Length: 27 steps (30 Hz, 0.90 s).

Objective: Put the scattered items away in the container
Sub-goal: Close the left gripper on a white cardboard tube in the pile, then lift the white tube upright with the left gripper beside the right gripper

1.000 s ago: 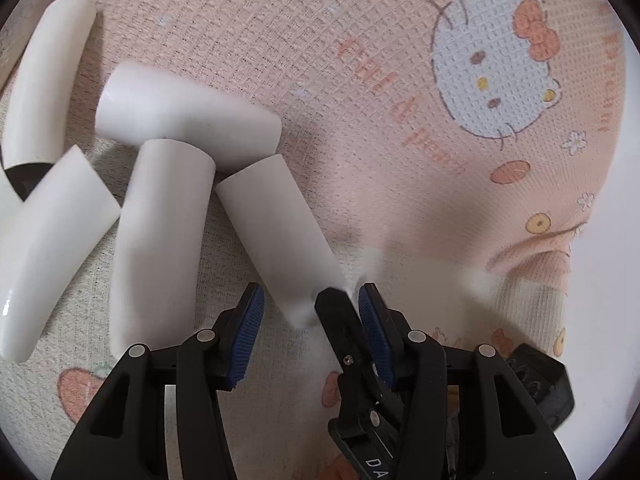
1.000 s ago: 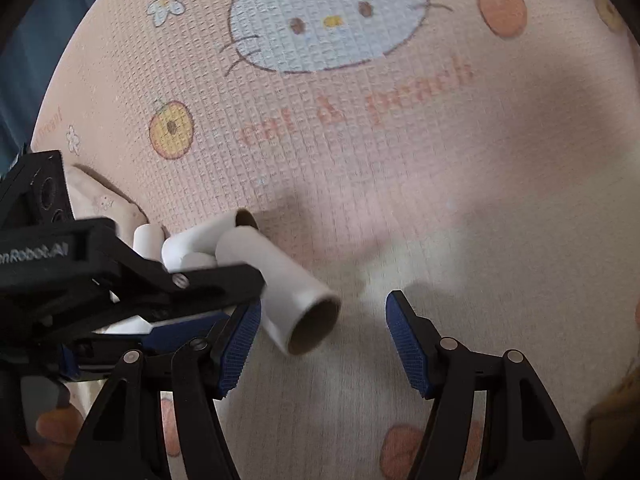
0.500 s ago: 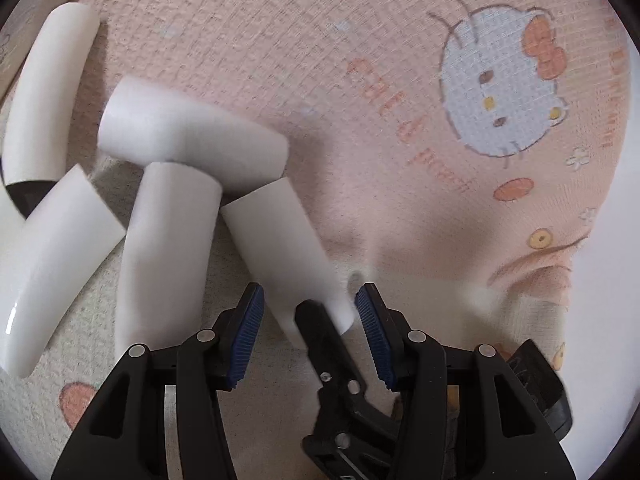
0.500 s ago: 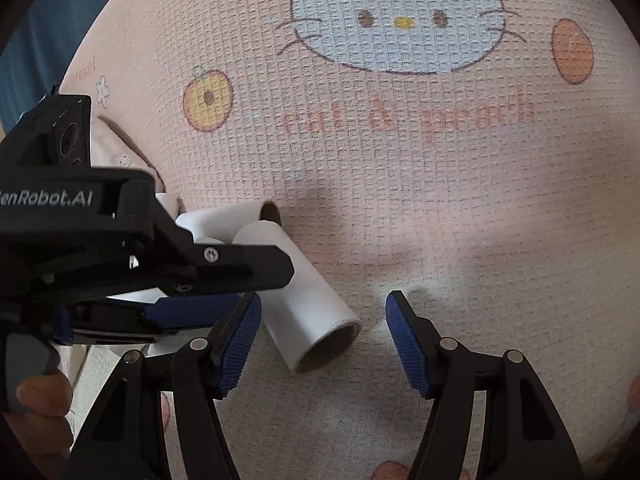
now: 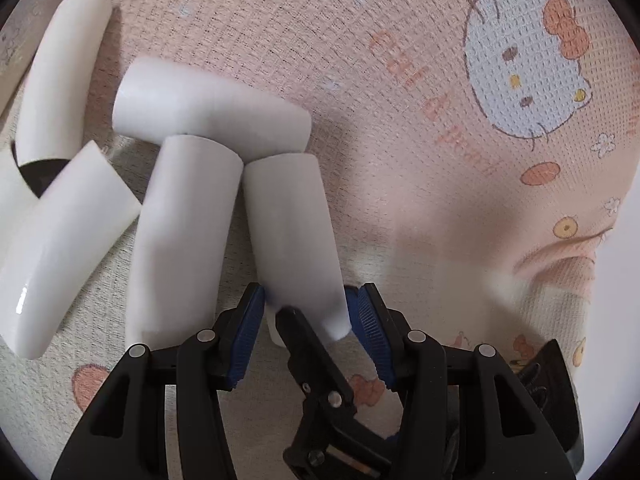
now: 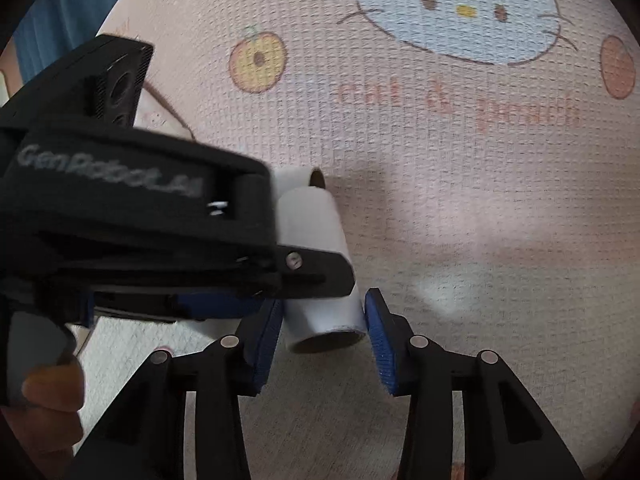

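Several white cardboard rolls lie in a loose heap on a pink cartoon-cat blanket [image 5: 420,208]. The rightmost white roll [image 5: 292,236] points its near end between the blue pads of my left gripper [image 5: 310,332]. Those jaws are closing and straddle the roll with slight gaps. My right gripper [image 6: 324,336] is closing on the open end of the same white roll [image 6: 320,312], both pads touching its sides. One black finger of the right gripper [image 5: 308,356] shows under the roll in the left wrist view. The left gripper's black housing [image 6: 120,216] hides the rest of the heap in the right wrist view.
Other rolls [image 5: 180,240] [image 5: 212,116] [image 5: 60,76] [image 5: 56,248] lie left of the held one, touching each other. A pale box edge [image 5: 12,52] shows at the far upper left. A person's fingers [image 6: 48,404] hold the left gripper. The blanket's folded hem [image 5: 560,256] is at right.
The right gripper's jaws have narrowed from wide apart to touching the roll's end, and its view has rolled. The roll now points straighter at the left gripper, whose jaws narrowed slightly.
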### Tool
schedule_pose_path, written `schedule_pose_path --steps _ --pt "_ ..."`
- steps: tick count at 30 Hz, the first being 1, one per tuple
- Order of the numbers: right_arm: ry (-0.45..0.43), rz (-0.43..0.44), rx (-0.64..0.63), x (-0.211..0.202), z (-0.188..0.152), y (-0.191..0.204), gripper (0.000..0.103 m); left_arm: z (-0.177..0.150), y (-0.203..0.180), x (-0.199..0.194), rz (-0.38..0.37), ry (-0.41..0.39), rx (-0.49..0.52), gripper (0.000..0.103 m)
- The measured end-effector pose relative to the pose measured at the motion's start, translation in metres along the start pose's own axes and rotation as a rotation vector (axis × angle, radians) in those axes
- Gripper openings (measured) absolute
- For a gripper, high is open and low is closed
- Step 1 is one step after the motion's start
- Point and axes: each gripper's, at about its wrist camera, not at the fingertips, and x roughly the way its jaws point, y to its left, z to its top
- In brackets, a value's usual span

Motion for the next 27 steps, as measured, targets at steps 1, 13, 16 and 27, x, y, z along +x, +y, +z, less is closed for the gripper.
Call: schedule_pose_path --steps 1,13,16,27 --pt "0.002 -0.003 0.008 -0.001 0.0 0.002 0.037 -0.001 0.001 0.0 0.009 -0.001 0.007 0.044" --pt "0.088 -0.031 0.161 -0.037 -0.028 0.009 0.036 -0.051 -0.009 -0.003 -0.027 0.066 0.152 0.044" --pt "0.112 -0.061 0.143 -0.049 -0.034 0.015 0.036 -0.071 -0.006 -0.009 -0.057 0.058 0.16 0.044" --pt "0.191 -0.039 0.109 -0.066 -0.064 0.04 0.036 -0.13 0.029 -0.035 -0.114 -0.003 0.111 0.043"
